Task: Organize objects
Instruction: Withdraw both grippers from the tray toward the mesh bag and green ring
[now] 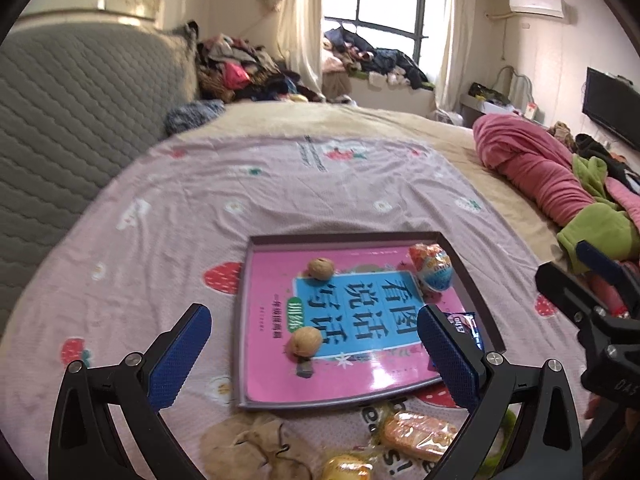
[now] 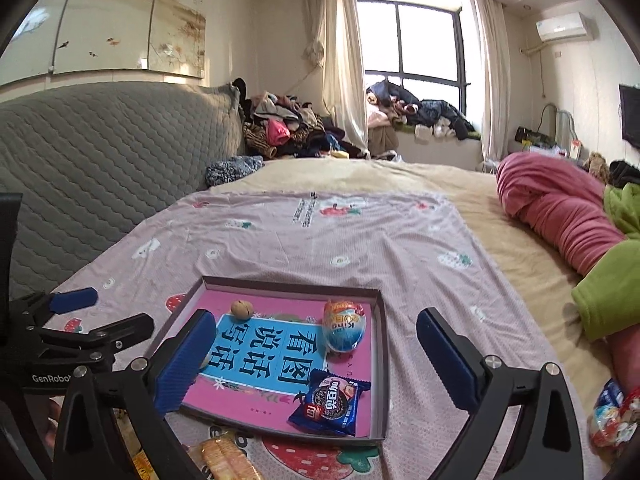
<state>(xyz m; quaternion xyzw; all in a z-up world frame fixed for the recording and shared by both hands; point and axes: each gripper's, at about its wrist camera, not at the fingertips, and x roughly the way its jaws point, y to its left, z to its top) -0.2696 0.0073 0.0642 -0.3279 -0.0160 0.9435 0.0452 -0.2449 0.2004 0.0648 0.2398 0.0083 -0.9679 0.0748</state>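
- Left wrist view: left gripper (image 1: 314, 350) spread wide, empty, above the tray (image 1: 468, 280) at lower centre; two walnuts (image 1: 321, 268) on its pink book (image 1: 272, 280);
- Right wrist view: right gripper (image 2: 316, 354) spread, empty; cookie packet (image 2: 330, 402) in the tray's lower right corner.

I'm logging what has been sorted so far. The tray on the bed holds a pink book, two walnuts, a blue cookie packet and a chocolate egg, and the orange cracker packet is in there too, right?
Not quite. The orange cracker packet lies outside the tray, on the sheet by its near edge, as the left wrist view shows. The pink book, two walnuts, blue cookie packet and chocolate egg are in the tray.
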